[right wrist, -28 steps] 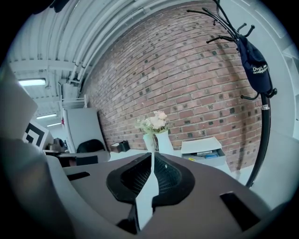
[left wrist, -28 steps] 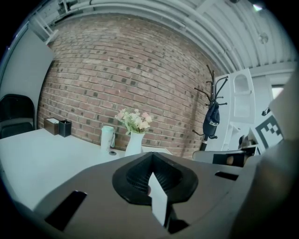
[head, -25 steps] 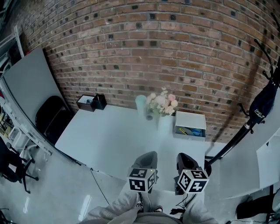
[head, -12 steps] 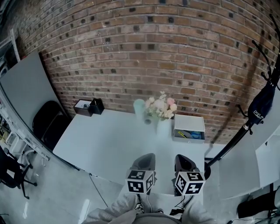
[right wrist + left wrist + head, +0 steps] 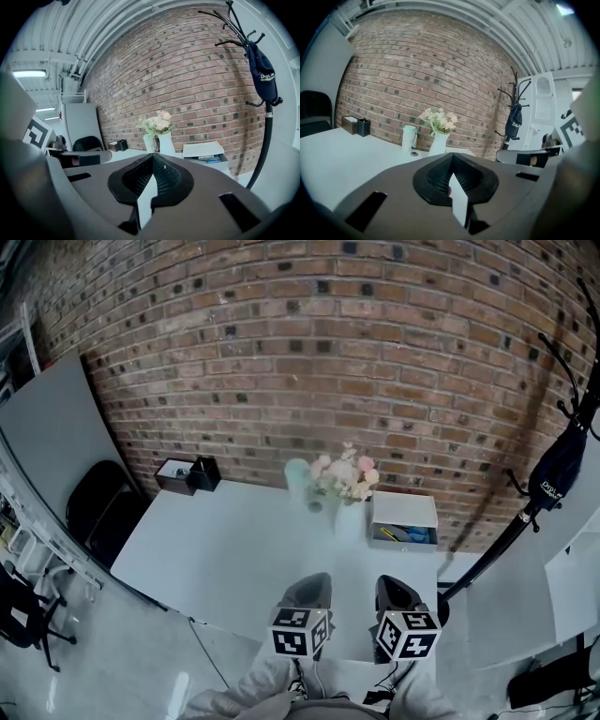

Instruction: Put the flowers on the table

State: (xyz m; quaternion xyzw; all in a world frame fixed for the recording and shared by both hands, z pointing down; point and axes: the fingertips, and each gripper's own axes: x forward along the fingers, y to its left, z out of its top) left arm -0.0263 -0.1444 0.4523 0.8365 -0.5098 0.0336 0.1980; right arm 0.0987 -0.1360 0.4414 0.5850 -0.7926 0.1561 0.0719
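Observation:
A bunch of pale pink and cream flowers [image 5: 343, 476] stands in a white vase [image 5: 349, 518] at the far side of the white table [image 5: 225, 554], close to the brick wall. Both grippers hover side by side over the table's near edge, well short of the vase. My left gripper [image 5: 310, 583] is shut with nothing in it, and so is my right gripper [image 5: 395, 585]. In the left gripper view the flowers [image 5: 439, 119] rise beyond the closed jaws of that gripper [image 5: 452, 155]. In the right gripper view the flowers [image 5: 157, 122] stand straight ahead of that gripper [image 5: 153, 156].
A pale green cup [image 5: 298, 473] stands left of the vase, a small round lid [image 5: 315, 506] beside it. An open white box [image 5: 404, 519] sits to the right, a dark box [image 5: 187, 474] at the far left corner. A black chair [image 5: 98, 507] stands left, a coat rack [image 5: 560, 460] right.
The head view has tipped up a little, so the table and vase sit lower in the picture. Both grippers hold about the same place, and nothing on the table has moved.

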